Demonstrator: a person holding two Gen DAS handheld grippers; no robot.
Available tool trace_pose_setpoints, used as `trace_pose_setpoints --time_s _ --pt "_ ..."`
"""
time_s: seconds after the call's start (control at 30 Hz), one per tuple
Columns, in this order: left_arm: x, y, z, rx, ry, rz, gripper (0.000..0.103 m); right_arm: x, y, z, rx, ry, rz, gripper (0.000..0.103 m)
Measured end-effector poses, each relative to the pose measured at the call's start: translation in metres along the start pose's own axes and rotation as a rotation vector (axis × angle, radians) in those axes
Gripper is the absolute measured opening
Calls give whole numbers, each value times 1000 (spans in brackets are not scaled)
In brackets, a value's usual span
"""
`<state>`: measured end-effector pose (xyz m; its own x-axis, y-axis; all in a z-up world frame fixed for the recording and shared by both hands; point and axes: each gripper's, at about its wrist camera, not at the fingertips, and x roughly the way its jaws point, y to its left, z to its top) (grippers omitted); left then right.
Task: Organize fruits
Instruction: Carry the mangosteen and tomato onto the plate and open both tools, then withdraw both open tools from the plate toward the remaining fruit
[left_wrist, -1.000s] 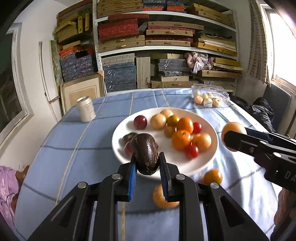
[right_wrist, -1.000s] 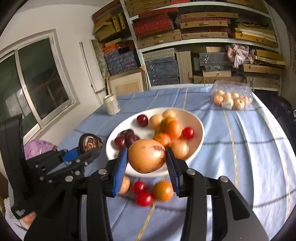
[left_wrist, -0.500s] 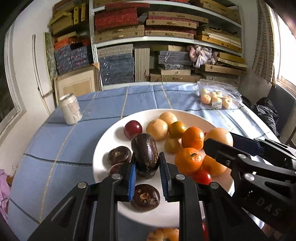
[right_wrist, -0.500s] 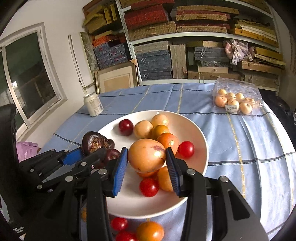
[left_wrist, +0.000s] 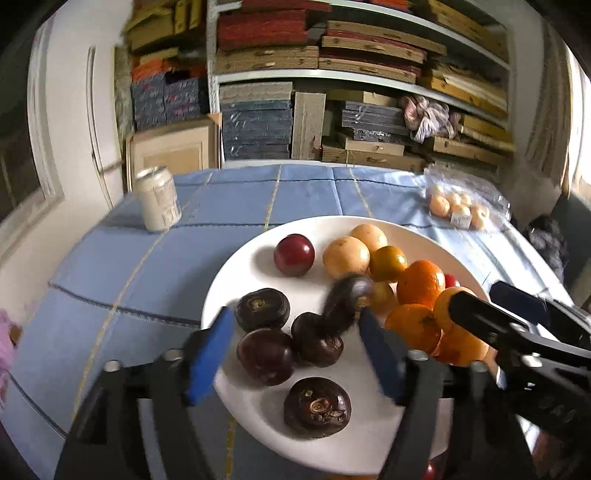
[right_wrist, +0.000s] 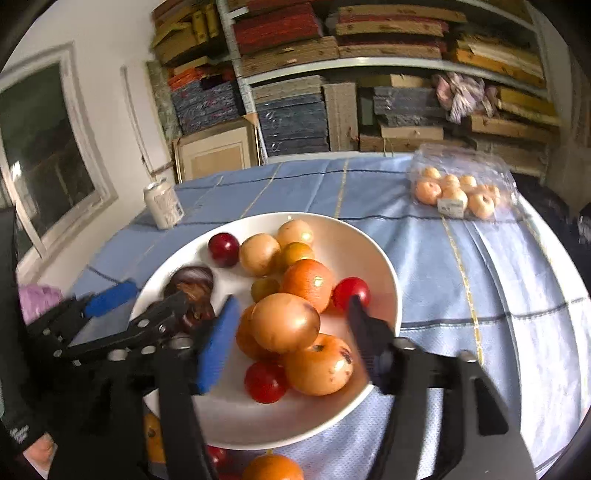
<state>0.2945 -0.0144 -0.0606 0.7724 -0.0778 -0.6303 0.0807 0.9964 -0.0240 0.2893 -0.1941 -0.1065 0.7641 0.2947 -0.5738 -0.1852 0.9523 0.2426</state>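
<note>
1. A wide, shallow white plate (left_wrist: 236, 280) with a smooth glazed surface was seen on a round table covered by a blue checked cloth (left_wrist: 229, 206).
2. The left gripper (left_wrist: 295, 341) was held over the plate's near side; its blue-padded jaws had just been opening and were spread wide, nothing pressed between them.
3. A dark, wrinkled fruit (left_wrist: 345, 304) was caught blurred between those jaws, just above three similar dark, round fruits.
4. The right gripper (right_wrist: 291, 338) had likewise just been opening; a smooth tan-orange fruit (right_wrist: 286, 323) lay between its parted pads, atop the pile of oranges.
5. A dented pale can (left_wrist: 158, 203) stood upright beyond the plate.
</note>
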Motion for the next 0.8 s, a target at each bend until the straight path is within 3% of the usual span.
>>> trace_pose_setpoints --time_s 0.43,0.5,0.6,0.8 --pt "-35 -17 -6 112 -82 44 73 -29 5 -5 2 -48 24 73" --pt "-44 -16 -10 105 -90 42 75 -40 5 -9 16 -63 34 74" --pt "-60 -10 -19 74 -101 43 85 -61 3 -18 32 -92 42 77" --pt "-78 10 -48 10 -64 46 87 -96 1 -53 59 -125 47 82"
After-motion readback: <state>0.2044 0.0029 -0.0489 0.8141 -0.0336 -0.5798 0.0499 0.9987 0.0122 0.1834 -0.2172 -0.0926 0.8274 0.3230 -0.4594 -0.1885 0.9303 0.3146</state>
